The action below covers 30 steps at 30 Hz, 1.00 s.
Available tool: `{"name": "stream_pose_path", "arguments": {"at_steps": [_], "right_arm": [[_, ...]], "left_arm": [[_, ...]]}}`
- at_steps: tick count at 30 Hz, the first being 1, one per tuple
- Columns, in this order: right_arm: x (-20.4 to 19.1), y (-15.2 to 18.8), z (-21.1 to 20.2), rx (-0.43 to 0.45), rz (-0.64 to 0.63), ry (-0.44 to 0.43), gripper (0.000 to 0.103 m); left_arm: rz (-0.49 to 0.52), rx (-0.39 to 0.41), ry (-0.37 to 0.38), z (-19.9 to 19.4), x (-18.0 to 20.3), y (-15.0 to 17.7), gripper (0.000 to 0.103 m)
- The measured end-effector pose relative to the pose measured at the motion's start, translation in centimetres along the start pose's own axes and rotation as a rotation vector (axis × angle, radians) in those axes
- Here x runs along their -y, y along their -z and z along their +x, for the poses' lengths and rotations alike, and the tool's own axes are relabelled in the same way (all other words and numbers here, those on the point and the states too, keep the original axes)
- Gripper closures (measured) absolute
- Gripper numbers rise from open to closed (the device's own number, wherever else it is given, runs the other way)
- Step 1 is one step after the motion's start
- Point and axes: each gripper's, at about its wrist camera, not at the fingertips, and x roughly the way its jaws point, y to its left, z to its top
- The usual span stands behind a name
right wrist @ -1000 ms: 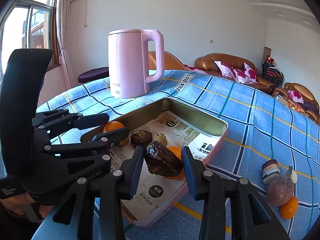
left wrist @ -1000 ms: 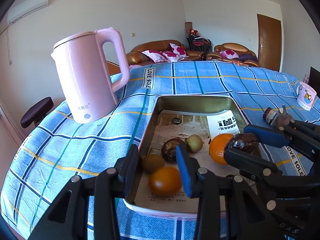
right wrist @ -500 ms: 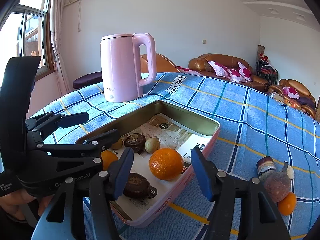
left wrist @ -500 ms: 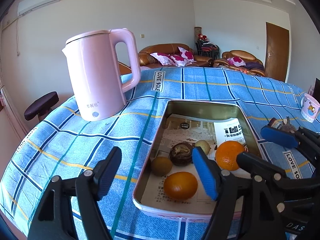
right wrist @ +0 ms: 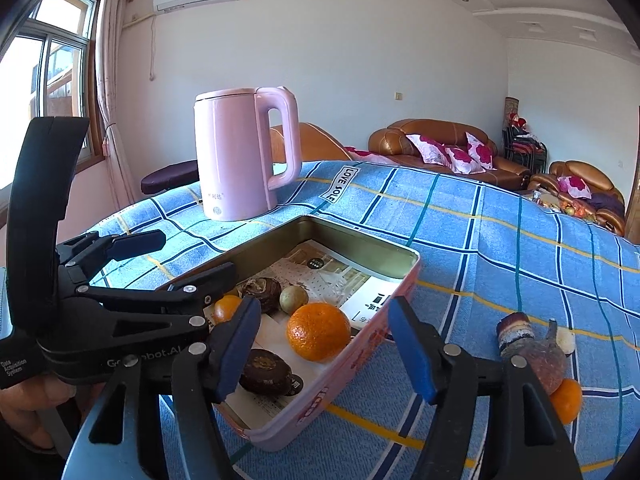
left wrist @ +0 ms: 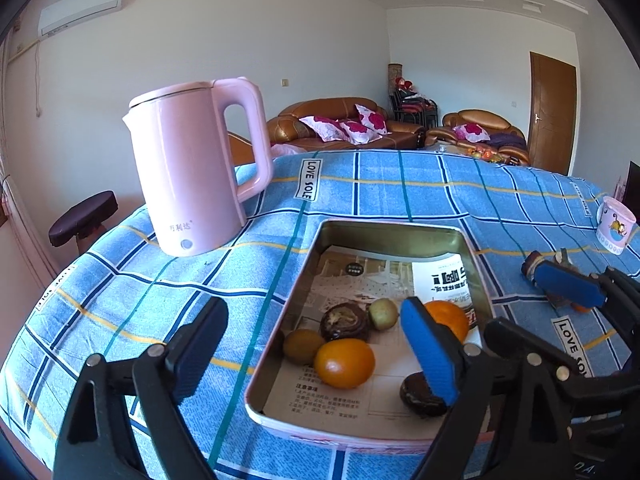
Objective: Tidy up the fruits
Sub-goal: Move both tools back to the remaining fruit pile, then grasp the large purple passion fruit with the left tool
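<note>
Both tools spread and empty over the fruit tin on the table.
Tin (left wrist: 400, 236) lined with printed paper holds two oranges (left wrist: 345, 363) (right wrist: 318, 331), two kiwis (left wrist: 302, 345), two dark brown fruits (right wrist: 265, 373). Right view alone shows a purple fruit (right wrist: 546, 364), small orange (right wrist: 567, 399) and striped piece on the cloth beside the tin; left view alone shows a mug (left wrist: 615, 225). Left tool (left wrist: 316, 350) and right tool (right wrist: 322, 350) have just been opening, nothing pinched. Pink kettle (left wrist: 192, 176) behind.
</note>
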Motion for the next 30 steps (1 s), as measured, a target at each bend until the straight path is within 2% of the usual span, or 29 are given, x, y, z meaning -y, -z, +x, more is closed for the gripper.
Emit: {"name": "stream_pose_path", "arguments": {"at_steps": [2, 7, 11, 15, 19, 25, 30], "right_arm": [[0.7, 0.4, -0.8, 0.008, -0.008, 0.020, 0.035], [4.6, 1.4, -3.6, 0.017, 0.030, 0.096, 0.035], [8.7, 2.4, -5.9, 0.009, 0.080, 0.209, 0.035], [12.7, 3.2, -7.8, 0.006, 0.157, 0.311, 0.035], [15.3, 3.8, -8.9, 0.011, 0.230, 0.393, 0.035], [17.0, 4.6, -9.3, 0.004, 0.253, 0.491, 0.035], [18.8, 5.2, -10.5, 0.032, 0.336, 0.494, 0.031]], "left_arm": [[0.015, 0.016, 0.007, -0.4, 0.9, -0.3, 0.007], [0.056, 0.035, 0.053, -1.0, 3.8, -1.1, 0.007], [0.113, 0.043, 0.108, -1.6, 7.4, -1.7, 0.007], [0.177, 0.043, 0.193, -1.6, 11.9, -2.0, 0.007], [0.240, -0.001, 0.253, -0.3, 16.2, -1.8, 0.007], [0.250, -0.078, 0.321, 1.9, 20.0, -1.9, 0.007], [0.229, -0.125, 0.338, 3.6, 21.3, -2.3, 0.010]]}}
